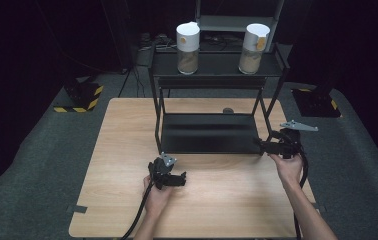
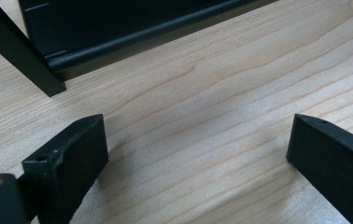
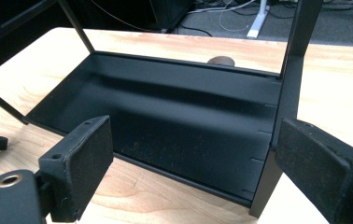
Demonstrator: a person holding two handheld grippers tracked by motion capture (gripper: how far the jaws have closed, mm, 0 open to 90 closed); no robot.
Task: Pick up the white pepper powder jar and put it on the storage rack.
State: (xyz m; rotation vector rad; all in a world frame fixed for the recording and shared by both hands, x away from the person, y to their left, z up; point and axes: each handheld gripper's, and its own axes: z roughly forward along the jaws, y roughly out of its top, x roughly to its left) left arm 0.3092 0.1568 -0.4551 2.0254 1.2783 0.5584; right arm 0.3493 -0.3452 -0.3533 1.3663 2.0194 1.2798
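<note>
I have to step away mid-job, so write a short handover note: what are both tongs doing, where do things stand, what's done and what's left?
Left tongs: open, empty, low over the bare wooden table in front of the black rack.
Right tongs: open, empty, at the rack's front right leg, not gripping it.
Things: two white-capped jars stand on the rack's top shelf; the bottom shelf is bare. A small round object lies on the table behind the rack.
Done: nothing visibly moved.
Left: probably take hold of the rack or a jar; nothing is held yet.
</note>
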